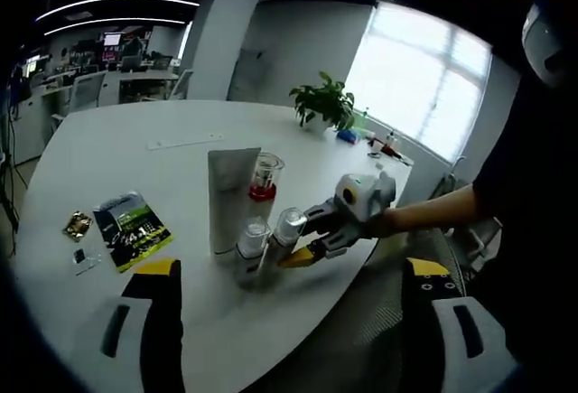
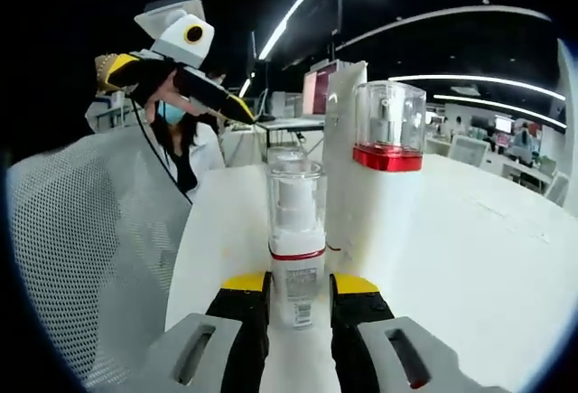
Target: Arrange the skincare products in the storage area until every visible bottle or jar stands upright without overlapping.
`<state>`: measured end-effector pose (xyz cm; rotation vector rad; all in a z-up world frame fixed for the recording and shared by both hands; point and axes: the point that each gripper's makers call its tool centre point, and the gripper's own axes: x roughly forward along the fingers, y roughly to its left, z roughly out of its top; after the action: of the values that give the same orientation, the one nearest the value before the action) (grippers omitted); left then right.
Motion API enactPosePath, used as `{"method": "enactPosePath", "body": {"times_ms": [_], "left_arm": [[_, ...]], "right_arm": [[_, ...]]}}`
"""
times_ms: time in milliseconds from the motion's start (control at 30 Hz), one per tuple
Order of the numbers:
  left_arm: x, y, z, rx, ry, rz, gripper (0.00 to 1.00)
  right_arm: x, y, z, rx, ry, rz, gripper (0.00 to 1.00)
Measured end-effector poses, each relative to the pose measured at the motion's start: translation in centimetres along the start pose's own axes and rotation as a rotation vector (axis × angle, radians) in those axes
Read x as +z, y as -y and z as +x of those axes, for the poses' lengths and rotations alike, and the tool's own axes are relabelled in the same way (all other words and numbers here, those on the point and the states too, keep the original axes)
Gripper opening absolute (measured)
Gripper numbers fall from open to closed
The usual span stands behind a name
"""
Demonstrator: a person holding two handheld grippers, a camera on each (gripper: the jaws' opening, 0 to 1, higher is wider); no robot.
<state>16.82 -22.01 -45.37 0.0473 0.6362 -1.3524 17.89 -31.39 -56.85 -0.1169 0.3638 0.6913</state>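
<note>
Right gripper (image 2: 298, 307) is clamping the small white spray bottle with a clear cap and red band (image 2: 296, 239) low on its body, jaws pinching both sides, bottle standing upright on the round white desk (image 2: 470, 248) near its front edge. Low grip probably chosen so the bottle is staying vertical while being nudged into its spot w/o tipping. Just behind it a second clear-capped bottle (image 2: 287, 156) is lining up, then the tall white squeeze tube (image 2: 345, 154) standing on its cap, and beside that the red-collared bottle with a clear cap (image 2: 388, 126). All four are standing, packed close; whether they're touching, can't tell.

Left gripper (image 1: 289, 321) is hanging back off the front edge of the desk, jaws spread wide & holding nothing — looks like it's waiting clear of the cluster.

Left gripper view is giving the wider layout: right gripper (image 1: 312, 248) coming in from the right side at the spray bottle (image 1: 287, 235), its neighbour (image 1: 252, 244), the tube (image 1: 230, 199), the red-collared bottle (image 1: 265, 176). Further left on the desk a green leaflet (image 1: 132, 228) & a small gold sachet (image 1: 77, 225); at the far edge a potted green plant (image 1: 323, 104).

Right gripper view instead is showing the actual jaw contact, plus a mesh chair back (image 2: 99, 248) off the desk edge and the left gripper (image 2: 181, 72) held high.
</note>
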Motion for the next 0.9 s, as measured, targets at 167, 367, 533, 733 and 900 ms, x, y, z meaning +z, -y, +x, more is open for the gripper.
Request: {"method": "enactPosePath", "body": {"times_ms": [167,367,533,733,900], "left_arm": [[0.1,-0.4,-0.3,0.001,0.01,-0.007,0.93],[0.0,-0.7,-0.2,-0.003,0.018,-0.02,0.93],[0.0,-1.0,-0.5,-0.001,0.022,-0.021,0.93],[-0.4,-1.5,-1.0,0.01,0.024,-0.035,0.92],[-0.6,-1.7,-1.1,0.015,0.025,-0.045,0.92]], "right_arm": [[-1.2,-0.2,-0.6,0.006,-0.059,0.01,0.15],[-1.2,-0.2,0.2,0.013,-0.094,-0.02,0.11],[-0.9,-0.1,1.0,0.024,-0.106,-0.04,0.11],[-0.7,-0.5,1.6,0.063,-0.118,-0.07,0.1],[-0.6,-0.6,2.0,0.101,-0.129,-0.095,0.1]]}}
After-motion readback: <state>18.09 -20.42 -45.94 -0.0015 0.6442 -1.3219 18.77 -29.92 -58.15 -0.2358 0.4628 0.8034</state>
